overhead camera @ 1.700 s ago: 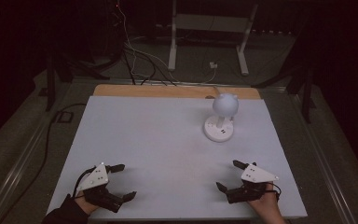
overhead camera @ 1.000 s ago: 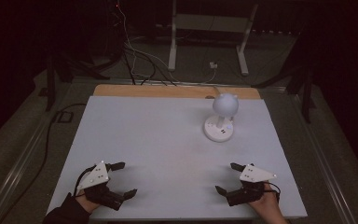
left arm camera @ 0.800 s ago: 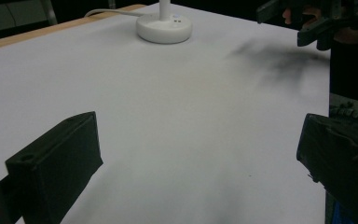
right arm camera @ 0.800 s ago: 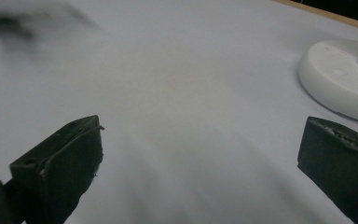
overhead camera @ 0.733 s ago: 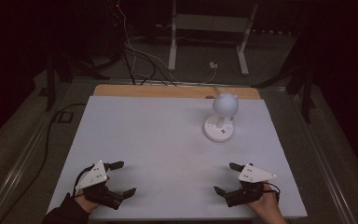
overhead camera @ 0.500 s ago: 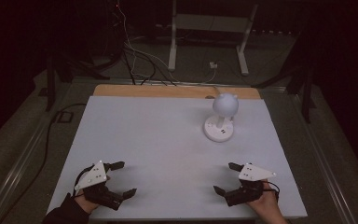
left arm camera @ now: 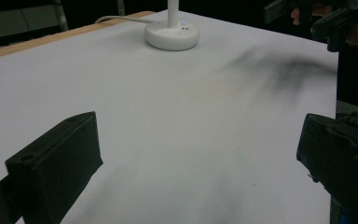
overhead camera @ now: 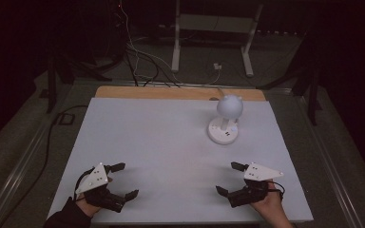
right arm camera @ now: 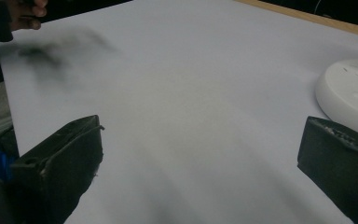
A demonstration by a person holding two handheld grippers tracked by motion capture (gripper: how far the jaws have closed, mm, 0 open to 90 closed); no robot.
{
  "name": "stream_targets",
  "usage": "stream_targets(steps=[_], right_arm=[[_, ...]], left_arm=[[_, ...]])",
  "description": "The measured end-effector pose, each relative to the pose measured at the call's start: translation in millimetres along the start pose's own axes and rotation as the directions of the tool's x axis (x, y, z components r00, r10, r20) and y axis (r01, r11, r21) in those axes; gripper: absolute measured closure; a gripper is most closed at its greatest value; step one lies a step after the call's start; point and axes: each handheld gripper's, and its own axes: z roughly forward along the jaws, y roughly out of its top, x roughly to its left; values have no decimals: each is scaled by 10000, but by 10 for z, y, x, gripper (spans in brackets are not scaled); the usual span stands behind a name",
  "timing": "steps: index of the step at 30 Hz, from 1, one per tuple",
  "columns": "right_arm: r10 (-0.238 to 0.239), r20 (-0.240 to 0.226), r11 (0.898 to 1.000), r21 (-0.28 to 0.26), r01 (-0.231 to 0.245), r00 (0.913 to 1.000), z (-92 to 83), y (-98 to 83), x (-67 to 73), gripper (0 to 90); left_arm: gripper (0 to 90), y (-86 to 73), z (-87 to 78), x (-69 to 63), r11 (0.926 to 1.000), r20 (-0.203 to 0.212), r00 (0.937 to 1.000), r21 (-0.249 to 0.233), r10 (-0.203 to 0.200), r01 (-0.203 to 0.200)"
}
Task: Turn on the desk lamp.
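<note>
Dark surroundings frame a white tabletop where the small white round-headed desk lamp stands untouched, well beyond both near-edge tongs, left tongs and right tongs gaping empty, so work seems unstarted.

The flat rectangular worktop is a plain pale bluish white without pattern, edged along its far side by a strip of light tan wood. The small round-headed plastic desk lamp is white all over, head, stem and disc base alike. The left tongs have matt black jaws under a light grey three-cornered plate dotted with small dark marks. The right tongs match: black jaws, pale grey plate. The floor is dull grey-green, crossed by black and white cables.
</note>
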Motion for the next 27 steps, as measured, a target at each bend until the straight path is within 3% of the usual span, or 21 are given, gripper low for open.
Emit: stream_targets(steps=[12,27], right_arm=[[-82,-175,9996,-276,77,9998,-8,169,96,0],[-257,-1,9964,-802,256,9997,-26,390,28,1]], left_arm=[[2,-1,-1,3,10000,2,10000,-49,-22,22],[2,-7,1,4,10000,-56,10000,-22,36,-36]])
